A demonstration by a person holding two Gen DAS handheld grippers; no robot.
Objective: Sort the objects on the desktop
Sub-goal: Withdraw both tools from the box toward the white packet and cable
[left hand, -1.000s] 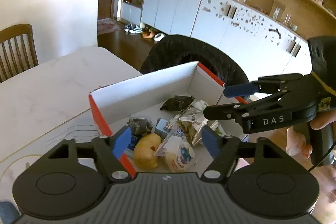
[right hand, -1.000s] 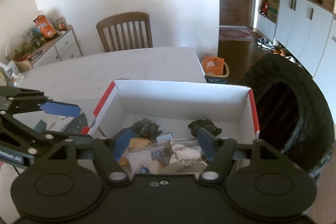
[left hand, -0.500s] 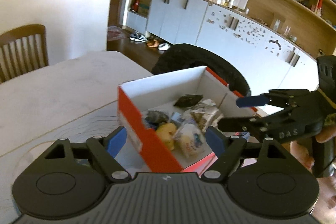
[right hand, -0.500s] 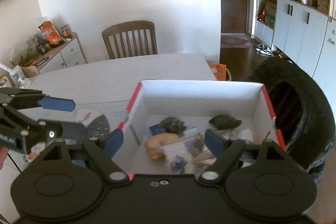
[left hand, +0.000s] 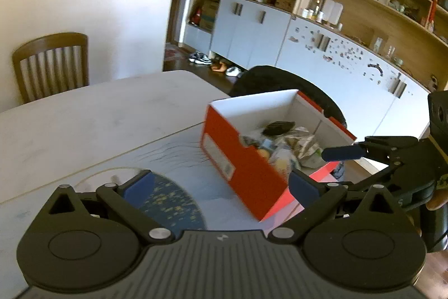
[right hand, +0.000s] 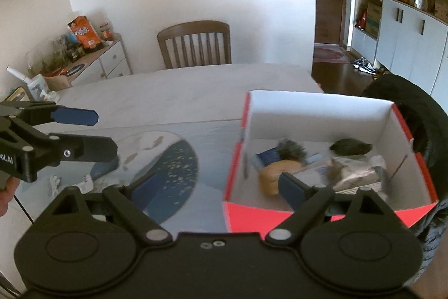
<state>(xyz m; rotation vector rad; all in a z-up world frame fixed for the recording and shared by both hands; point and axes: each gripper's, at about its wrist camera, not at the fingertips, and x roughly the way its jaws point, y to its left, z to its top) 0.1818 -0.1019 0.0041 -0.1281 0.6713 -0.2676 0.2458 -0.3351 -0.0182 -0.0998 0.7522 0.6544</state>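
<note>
A red cardboard box point(left hand: 246, 167) with a white inside stands on the table's right end; it also shows in the right wrist view point(right hand: 322, 210). It holds several small things: a yellow toy point(right hand: 275, 173), crumpled wrappers point(right hand: 355, 175), a dark lump point(right hand: 350, 146). My left gripper point(left hand: 221, 187) is open and empty, low over the mat, left of the box. My right gripper point(right hand: 218, 184) is open and empty at the box's near left corner. It also shows in the left wrist view point(left hand: 392, 161), and the left one in the right wrist view point(right hand: 84, 133).
A printed desk mat with a dark blue disc point(right hand: 168, 173) covers the table's near part. A small blue object and paper scraps point(right hand: 103, 170) lie on it. A black bin bag point(right hand: 414, 108) stands beyond the box. A wooden chair point(right hand: 196, 44) is at the far side.
Both grippers have pulled back and to the left, away from over the box. The box now lies to the right in both views, and the blue disc has come into view.
</note>
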